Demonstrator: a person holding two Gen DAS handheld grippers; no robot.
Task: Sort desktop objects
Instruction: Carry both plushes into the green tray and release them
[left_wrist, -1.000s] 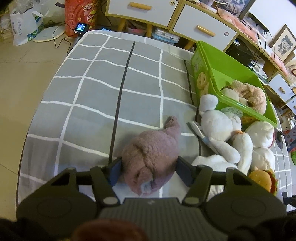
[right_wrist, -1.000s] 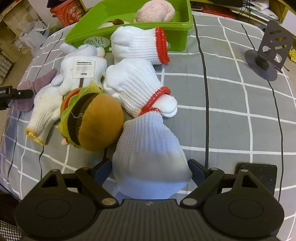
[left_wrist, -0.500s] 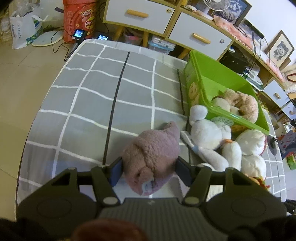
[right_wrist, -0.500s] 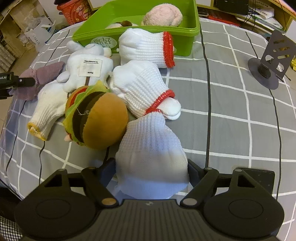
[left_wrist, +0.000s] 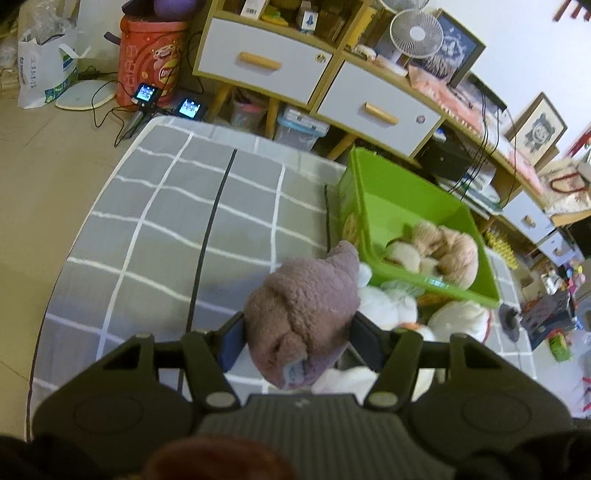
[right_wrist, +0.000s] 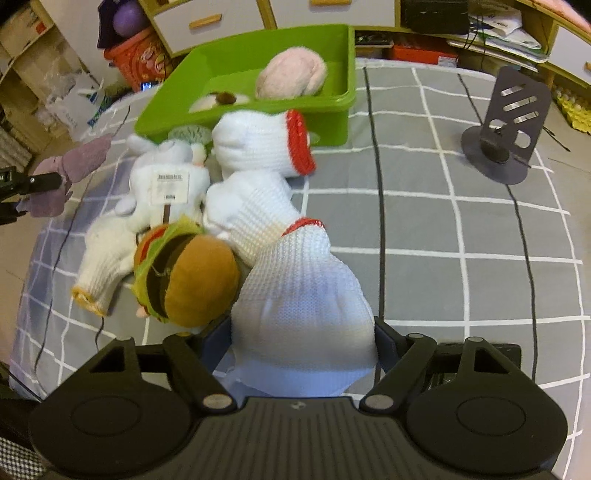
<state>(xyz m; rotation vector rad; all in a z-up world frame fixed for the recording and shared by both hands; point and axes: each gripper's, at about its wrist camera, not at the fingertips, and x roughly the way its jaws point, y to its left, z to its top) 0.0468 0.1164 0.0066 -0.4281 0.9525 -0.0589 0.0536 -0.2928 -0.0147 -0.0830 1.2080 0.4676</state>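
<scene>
Left wrist view: we carry the purple plush (left_wrist: 303, 314), jaws clamped; right jaws clamp a white glove (right_wrist: 301, 295); next, green bin (left_wrist: 406, 206).

Two close wrist views angled down along each tool, sharing the green bin (left_wrist: 424, 206) (right_wrist: 258, 59).

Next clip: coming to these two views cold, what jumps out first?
The bright green bin at the far side of the grey checked cloth, with plush toys inside. Before it lies a heap of white knit gloves and a burger plush. Each gripper grips something: left a mauve plush, right a white glove.
</scene>
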